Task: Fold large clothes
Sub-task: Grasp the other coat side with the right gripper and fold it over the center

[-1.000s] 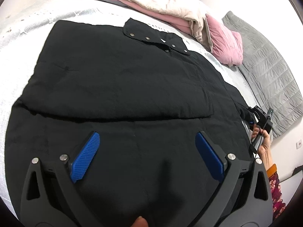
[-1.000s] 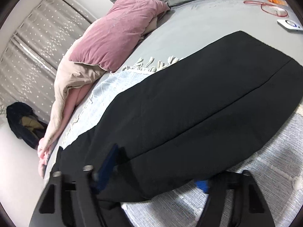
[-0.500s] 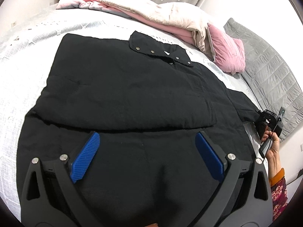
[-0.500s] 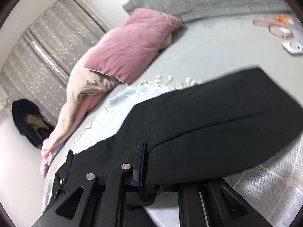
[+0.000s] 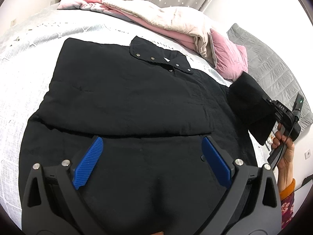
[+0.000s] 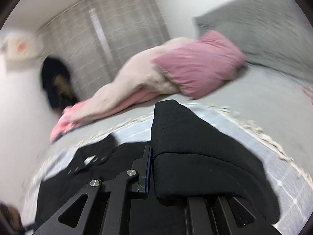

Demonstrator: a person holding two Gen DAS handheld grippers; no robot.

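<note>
A black jacket (image 5: 125, 101) lies spread flat on a pale woven bedspread (image 5: 25, 72) covering a bed, its snap-buttoned collar (image 5: 156, 58) pointing toward the far side. One sleeve is already folded across its body.

The left wrist view looks down over the jacket. The left gripper (image 5: 152, 162) hovers above the lower part of the garment with its blue pads (image 5: 88, 162) spread wide apart and nothing between them. At the right edge of this view, a person's hand (image 5: 283, 148) with an orange cuff holds the right gripper (image 5: 273, 107), which has the jacket's other sleeve (image 5: 250, 107) lifted clear of the bed.

The right wrist view is blurred by motion. It shows up close what the other view does not: the right gripper's (image 6: 151, 168) jaws are pressed together, pinching the sleeve (image 6: 195, 156), and the thick black cloth bulges out over one side of the tongs. Only this view shows a dark bundle (image 6: 56, 84) by the curtain (image 6: 101, 37).

Both views show a pink pillow (image 5: 228, 58), a rumpled pink and cream blanket (image 5: 156, 17) and a grey quilted pillow (image 5: 273, 74) along the far side of the bed.
</note>
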